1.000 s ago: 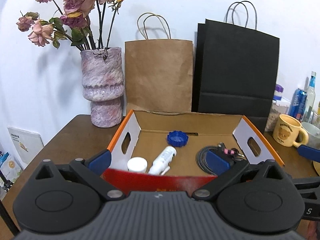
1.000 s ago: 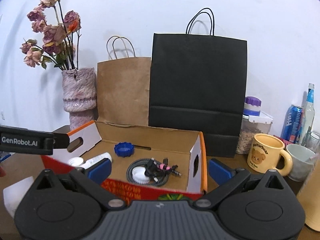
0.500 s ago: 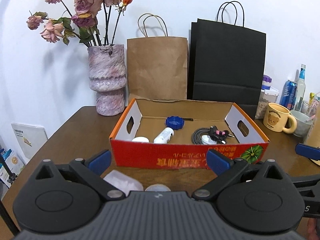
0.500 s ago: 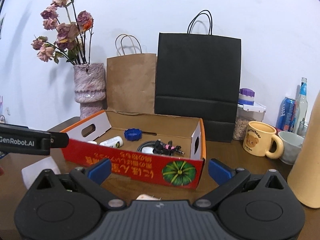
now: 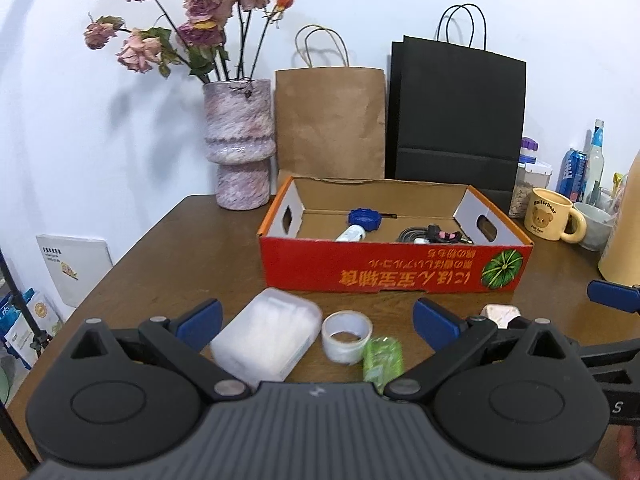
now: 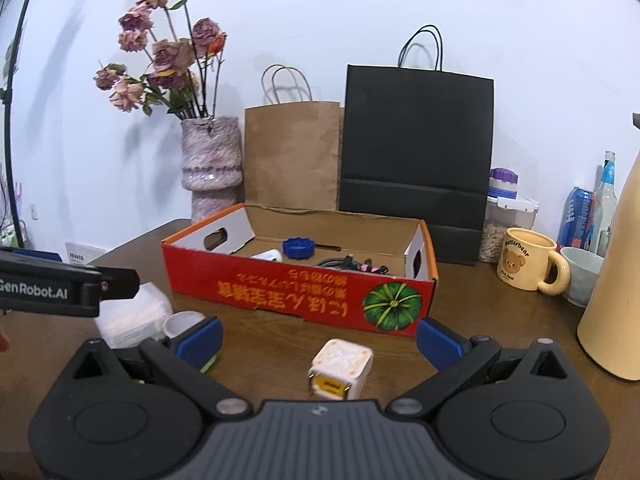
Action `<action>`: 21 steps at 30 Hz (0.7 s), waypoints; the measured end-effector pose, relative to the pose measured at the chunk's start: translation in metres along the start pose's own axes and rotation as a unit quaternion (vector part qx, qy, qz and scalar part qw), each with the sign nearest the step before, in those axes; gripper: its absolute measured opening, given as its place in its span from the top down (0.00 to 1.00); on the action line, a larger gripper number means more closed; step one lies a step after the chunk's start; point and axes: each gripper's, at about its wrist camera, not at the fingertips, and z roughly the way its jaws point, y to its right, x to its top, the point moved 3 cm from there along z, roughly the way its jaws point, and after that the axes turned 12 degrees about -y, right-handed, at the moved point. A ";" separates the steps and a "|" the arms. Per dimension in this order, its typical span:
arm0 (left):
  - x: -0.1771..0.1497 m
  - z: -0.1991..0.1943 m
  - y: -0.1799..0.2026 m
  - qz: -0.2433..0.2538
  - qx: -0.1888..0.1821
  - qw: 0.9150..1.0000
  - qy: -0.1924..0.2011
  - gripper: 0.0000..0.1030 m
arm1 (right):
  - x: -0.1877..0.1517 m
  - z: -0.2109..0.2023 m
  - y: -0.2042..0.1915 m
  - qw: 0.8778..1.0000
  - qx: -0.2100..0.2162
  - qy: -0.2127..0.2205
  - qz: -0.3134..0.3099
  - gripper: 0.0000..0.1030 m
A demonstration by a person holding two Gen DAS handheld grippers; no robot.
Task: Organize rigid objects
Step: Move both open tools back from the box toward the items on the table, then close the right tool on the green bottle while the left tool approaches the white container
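Tools (image 5: 318, 322) (image 6: 318, 338) spread wide, red box (image 5: 396, 270) ahead, white cube (image 6: 341, 368) between right tips

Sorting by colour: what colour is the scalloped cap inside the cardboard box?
Blue. The cap shows best in the left wrist view, lying near the box's back wall.

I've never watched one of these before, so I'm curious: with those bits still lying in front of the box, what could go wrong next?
The tape roll and green packet touch, so the open left gripper might nudge one while closing on the other. The white cube lies tilted between the right gripper fingers and could slip. The box wall is high; a low carry may hit it.
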 end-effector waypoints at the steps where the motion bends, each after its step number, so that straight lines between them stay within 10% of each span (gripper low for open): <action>1: -0.002 -0.001 -0.004 -0.001 0.002 1.000 0.000 0.00 | -0.001 0.000 -0.004 1.000 0.001 -0.002 -0.003 0.00; 21: -0.027 0.012 -0.079 -0.004 0.027 0.999 -0.020 0.00 | -0.011 0.043 -0.084 0.996 0.014 -0.085 -0.039 0.00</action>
